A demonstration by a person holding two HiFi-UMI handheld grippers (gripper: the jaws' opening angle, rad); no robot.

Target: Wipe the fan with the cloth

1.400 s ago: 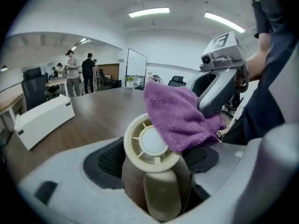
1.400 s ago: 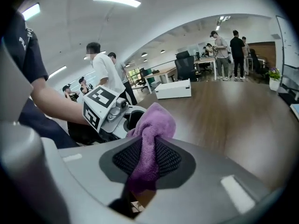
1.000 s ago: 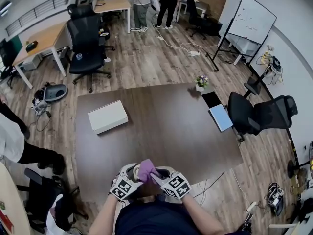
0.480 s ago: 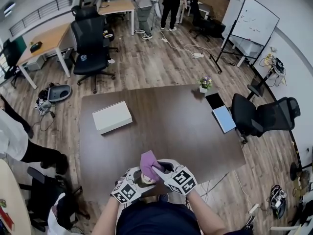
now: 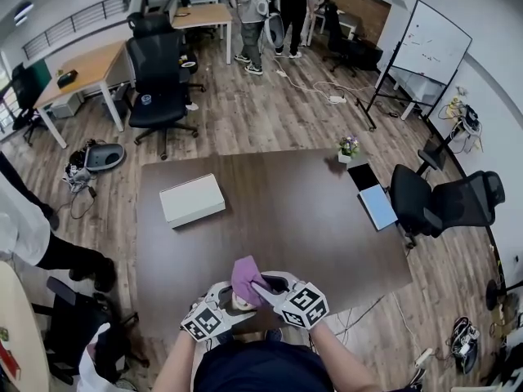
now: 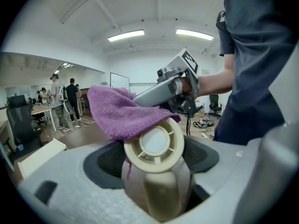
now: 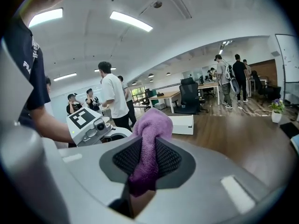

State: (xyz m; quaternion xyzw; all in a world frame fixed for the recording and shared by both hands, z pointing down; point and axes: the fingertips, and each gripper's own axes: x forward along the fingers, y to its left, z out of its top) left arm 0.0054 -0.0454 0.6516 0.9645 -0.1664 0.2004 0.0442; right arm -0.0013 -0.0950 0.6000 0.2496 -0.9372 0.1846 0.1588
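A small cream hand fan [image 6: 156, 157] with a round head stands upright between the pads of my left gripper [image 6: 154, 171], which is shut on its handle. A purple cloth [image 6: 119, 113] lies draped over the top left of the fan's head. My right gripper [image 7: 147, 160] is shut on that cloth [image 7: 147, 139], which sticks up out of its jaws. In the head view both grippers, left [image 5: 214, 310] and right [image 5: 288, 296], meet above the near edge of the dark table [image 5: 286, 211], with the cloth [image 5: 245, 276] between them.
A white box [image 5: 192, 200] lies on the table's far left. A small flower pot [image 5: 349, 149], a dark tablet and a blue notebook [image 5: 377, 207] sit at the right edge. Office chairs stand round the table. People stand at the far desks and at my left.
Both grippers have risen together from the table's near edge, with the fan and cloth in them. The cloth now lies higher on the fan's head.
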